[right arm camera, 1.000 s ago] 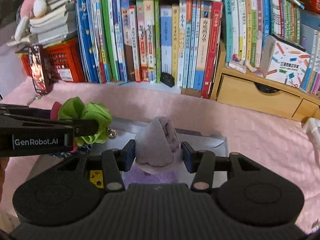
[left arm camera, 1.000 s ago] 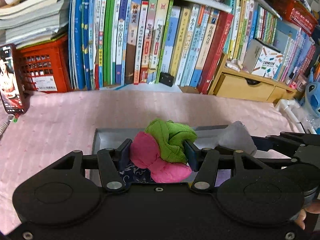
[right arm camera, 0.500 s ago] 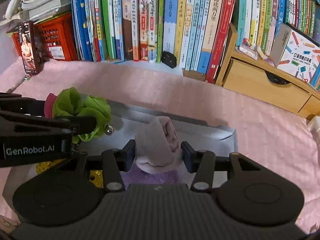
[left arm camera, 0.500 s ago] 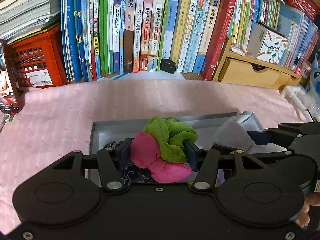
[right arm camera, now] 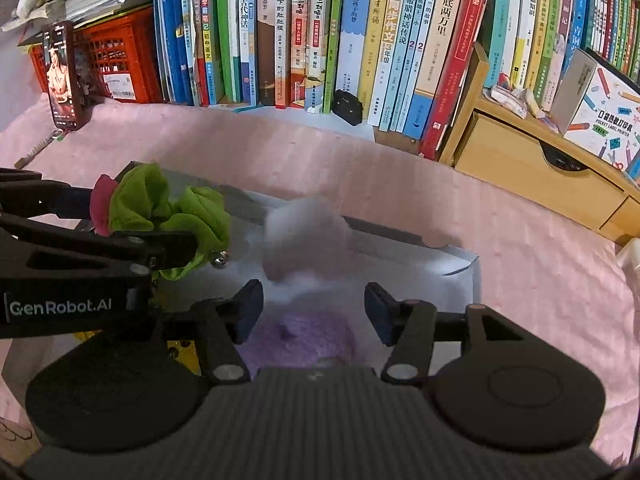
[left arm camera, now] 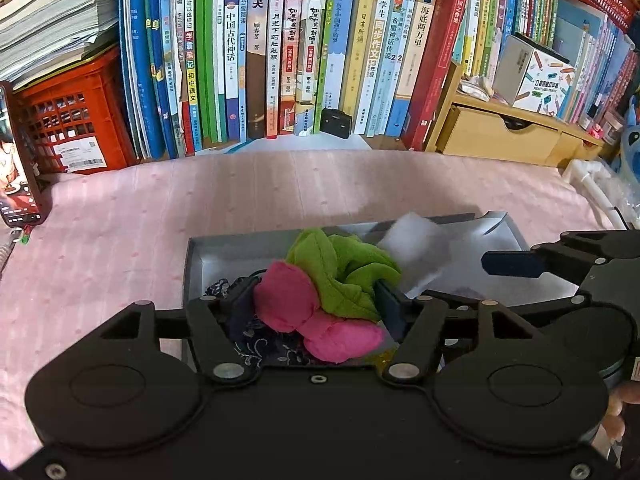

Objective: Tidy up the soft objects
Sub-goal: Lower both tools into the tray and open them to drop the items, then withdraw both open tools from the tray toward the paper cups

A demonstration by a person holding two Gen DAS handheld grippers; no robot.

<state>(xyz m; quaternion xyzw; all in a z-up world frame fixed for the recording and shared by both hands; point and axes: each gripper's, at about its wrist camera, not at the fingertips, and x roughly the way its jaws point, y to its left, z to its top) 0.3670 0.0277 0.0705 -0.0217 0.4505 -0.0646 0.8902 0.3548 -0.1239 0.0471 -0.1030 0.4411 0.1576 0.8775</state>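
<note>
My left gripper is shut on a green and pink soft toy and holds it over the grey tray. The toy also shows in the right wrist view, with a small bell hanging under it. My right gripper is open over the same tray. A pale grey-pink cloth is blurred just ahead of its fingers, free of them; it also shows in the left wrist view. A purple soft item lies in the tray below.
A dark patterned cloth and something yellow lie in the tray. The tray rests on a pink cover. Behind stand a row of books, a red crate, a phone and a wooden drawer unit.
My right gripper has opened and let go of the pale cloth, which now drops blurred into the tray. Both grippers have tilted down over the tray. The left still holds the toy.
</note>
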